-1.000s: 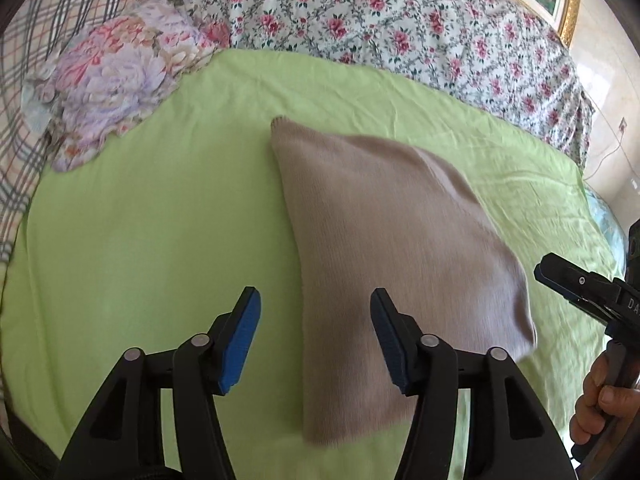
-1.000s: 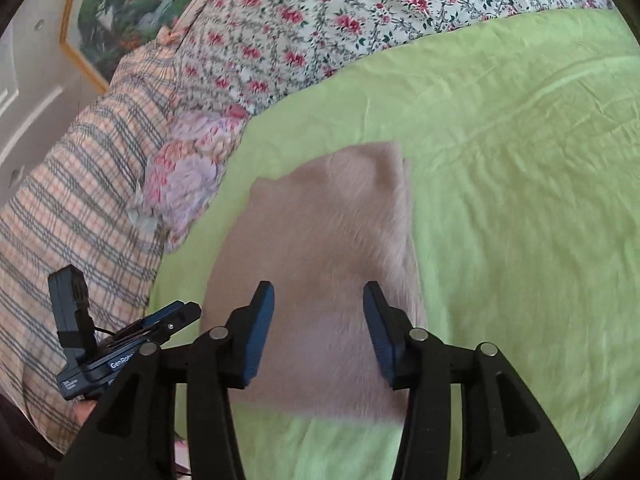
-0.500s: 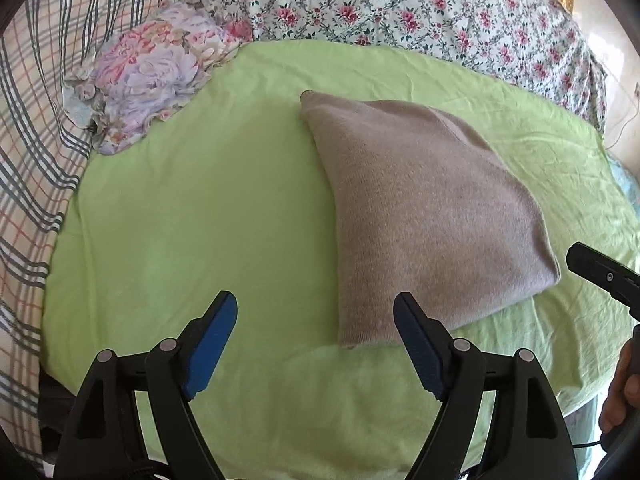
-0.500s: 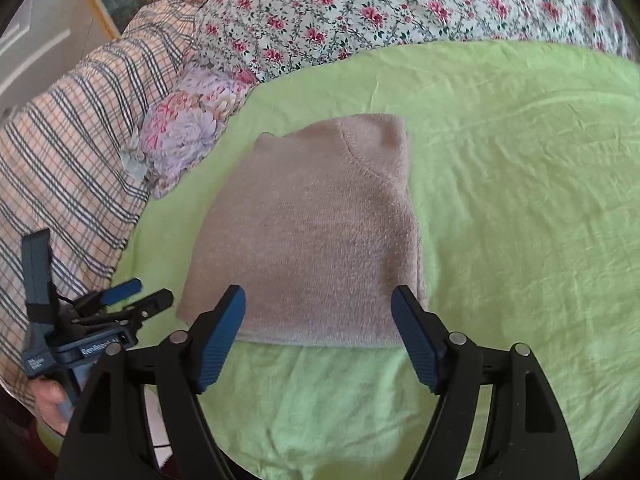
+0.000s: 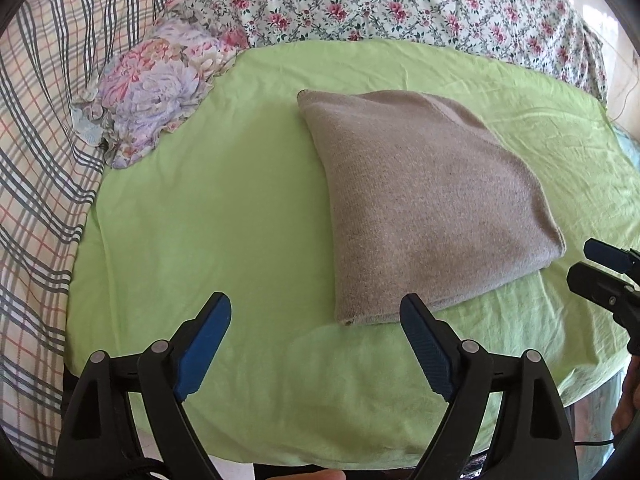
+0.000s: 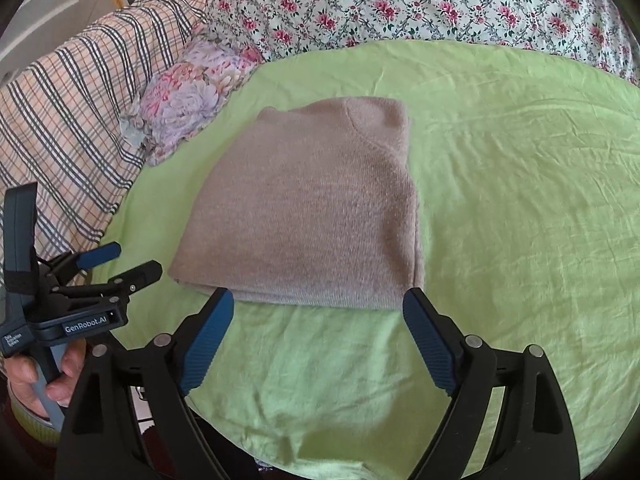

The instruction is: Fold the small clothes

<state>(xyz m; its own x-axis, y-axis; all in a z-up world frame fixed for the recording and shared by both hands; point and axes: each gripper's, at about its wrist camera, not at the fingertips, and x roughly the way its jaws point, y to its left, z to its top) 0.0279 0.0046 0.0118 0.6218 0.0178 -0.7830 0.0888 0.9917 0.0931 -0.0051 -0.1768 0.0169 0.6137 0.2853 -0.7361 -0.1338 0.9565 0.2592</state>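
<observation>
A beige knitted garment [image 5: 424,204] lies folded into a rough square on the green sheet [image 5: 224,208]; it also shows in the right wrist view [image 6: 316,220]. My left gripper [image 5: 316,320] is open and empty, held back near the garment's near left corner, apart from it. My right gripper [image 6: 318,316] is open and empty, just short of the garment's near edge. The left gripper also shows in the right wrist view [image 6: 124,262], and the right gripper at the right edge of the left wrist view [image 5: 592,264].
A crumpled floral cloth [image 5: 160,84] lies at the sheet's far left. A plaid blanket [image 5: 36,152] covers the left side and a rose-patterned quilt [image 5: 400,4] the back. The sheet's front edge [image 6: 320,456] drops off near me.
Both grippers have opened wider and pulled back toward me, away from the garment. The folded garment stays flat on the sheet.
</observation>
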